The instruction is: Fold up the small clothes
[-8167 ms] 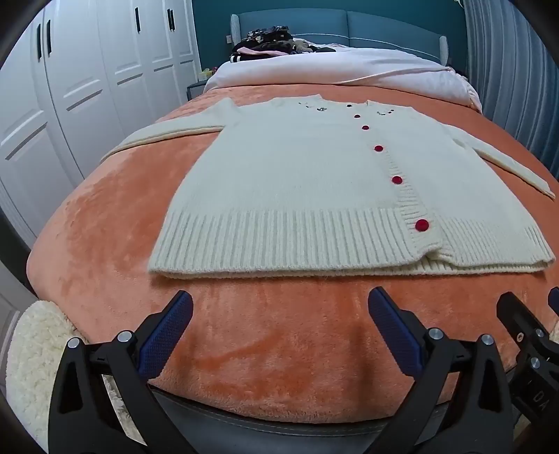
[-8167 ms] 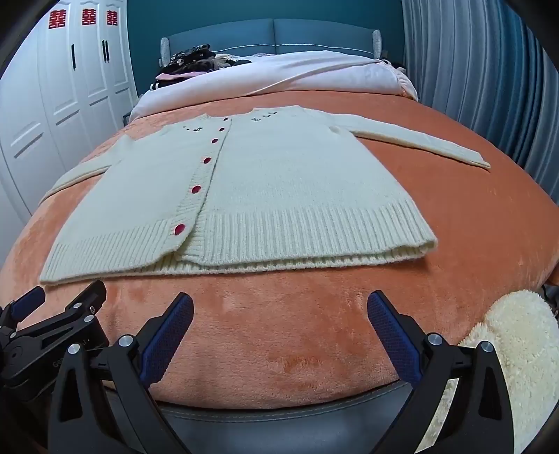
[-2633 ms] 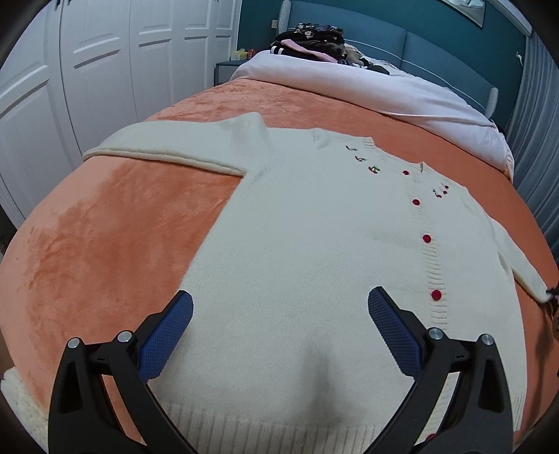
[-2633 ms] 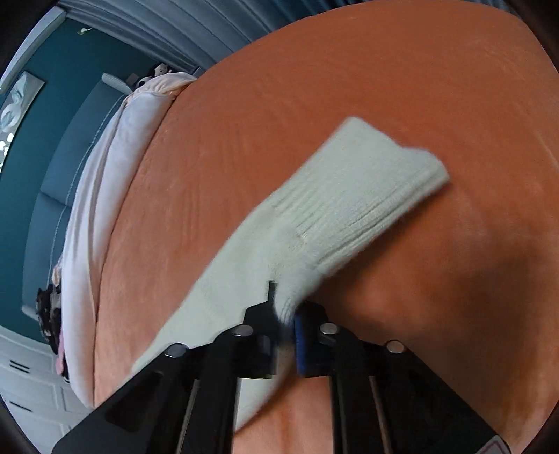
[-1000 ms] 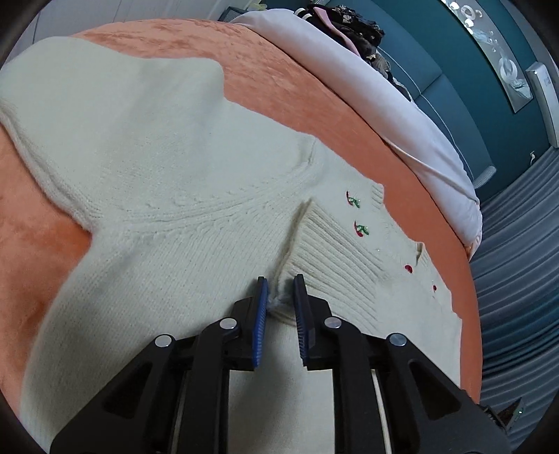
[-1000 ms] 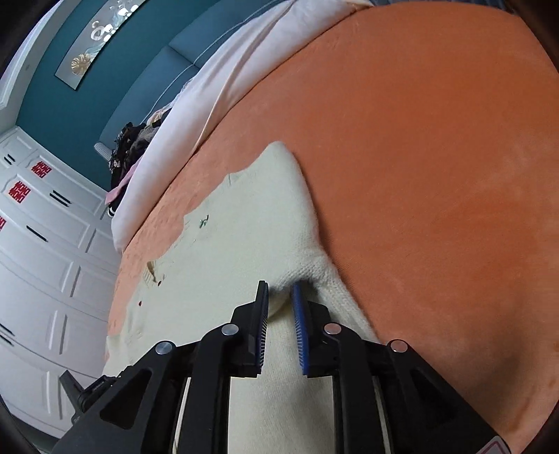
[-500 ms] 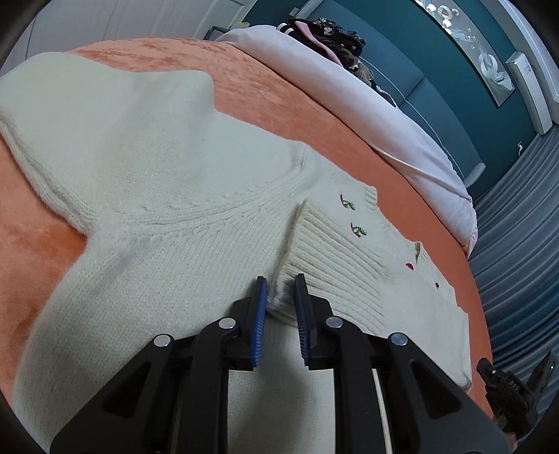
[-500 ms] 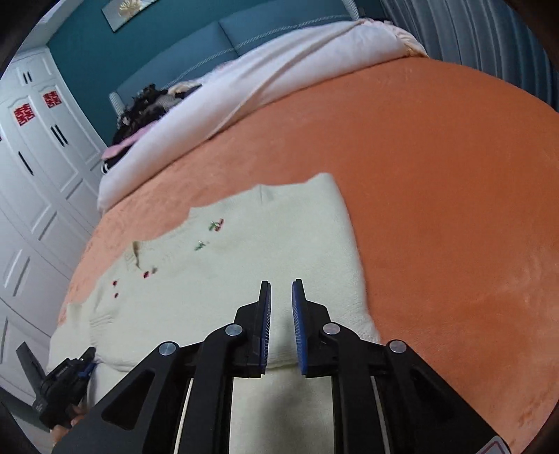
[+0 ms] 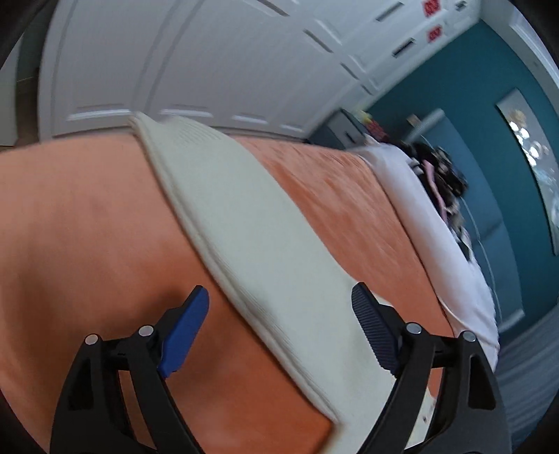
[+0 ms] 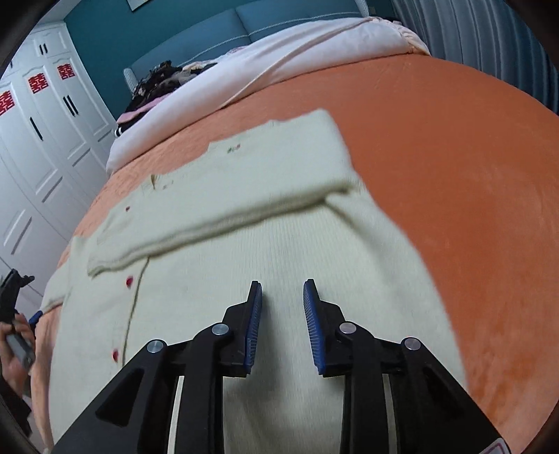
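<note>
A cream knit cardigan (image 10: pixel 216 279) with red buttons lies flat on the orange bedspread (image 10: pixel 454 157). Its right sleeve (image 10: pixel 223 213) is folded across the chest. My right gripper (image 10: pixel 282 297) hovers over the cardigan's body, jaws partly open and empty. In the left wrist view the left sleeve (image 9: pixel 244 223) stretches out flat toward the bed's edge. My left gripper (image 9: pixel 279 307) is wide open and empty above that sleeve, one finger on each side of it. The left gripper also shows at the far left of the right wrist view (image 10: pixel 14 290), held in a hand.
White wardrobe doors (image 9: pixel 174 63) stand close beyond the bed's left edge. A white-pink duvet (image 10: pixel 279 63) and a pile of dark clothes (image 10: pixel 157 83) lie at the blue headboard (image 10: pixel 227 31). Grey curtains (image 10: pixel 489 35) hang on the right.
My left gripper let go of the folded sleeve's cuff, opened wide and swung left over the outstretched left sleeve. My right gripper opened partway and drew back over the body.
</note>
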`<act>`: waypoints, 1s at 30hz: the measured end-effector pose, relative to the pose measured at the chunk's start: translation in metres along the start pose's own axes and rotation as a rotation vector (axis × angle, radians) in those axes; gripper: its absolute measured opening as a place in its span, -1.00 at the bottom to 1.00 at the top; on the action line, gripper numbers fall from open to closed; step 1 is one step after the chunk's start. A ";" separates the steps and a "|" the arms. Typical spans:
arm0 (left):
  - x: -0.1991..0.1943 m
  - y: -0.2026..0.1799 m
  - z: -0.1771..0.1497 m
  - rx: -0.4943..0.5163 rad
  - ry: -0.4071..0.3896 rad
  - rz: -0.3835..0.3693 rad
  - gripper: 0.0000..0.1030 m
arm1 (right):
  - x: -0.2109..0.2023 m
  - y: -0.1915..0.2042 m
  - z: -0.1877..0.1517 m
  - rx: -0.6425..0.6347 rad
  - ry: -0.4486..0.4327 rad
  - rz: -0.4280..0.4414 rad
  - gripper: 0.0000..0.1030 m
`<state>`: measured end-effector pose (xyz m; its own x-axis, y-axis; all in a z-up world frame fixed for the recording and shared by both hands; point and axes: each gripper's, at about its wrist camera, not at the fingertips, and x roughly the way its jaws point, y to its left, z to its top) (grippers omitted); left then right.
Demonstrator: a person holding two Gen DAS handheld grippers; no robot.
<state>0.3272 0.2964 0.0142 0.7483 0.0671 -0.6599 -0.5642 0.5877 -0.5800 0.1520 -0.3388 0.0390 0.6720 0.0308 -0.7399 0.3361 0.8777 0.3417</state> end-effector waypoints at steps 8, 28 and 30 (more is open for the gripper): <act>0.033 0.055 0.081 -0.105 -0.035 0.142 0.45 | 0.003 0.000 -0.010 -0.010 -0.001 0.035 0.00; -0.104 -0.254 -0.139 0.610 0.194 -0.537 -0.58 | 0.004 -0.007 -0.012 0.002 -0.013 0.113 0.31; -0.087 -0.244 -0.202 0.653 0.293 -0.475 -0.16 | 0.004 -0.008 -0.012 0.006 -0.014 0.120 0.31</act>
<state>0.3292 -0.0160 0.1164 0.6835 -0.4612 -0.5657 0.1673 0.8534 -0.4937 0.1441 -0.3404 0.0268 0.7166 0.1289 -0.6854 0.2568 0.8650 0.4312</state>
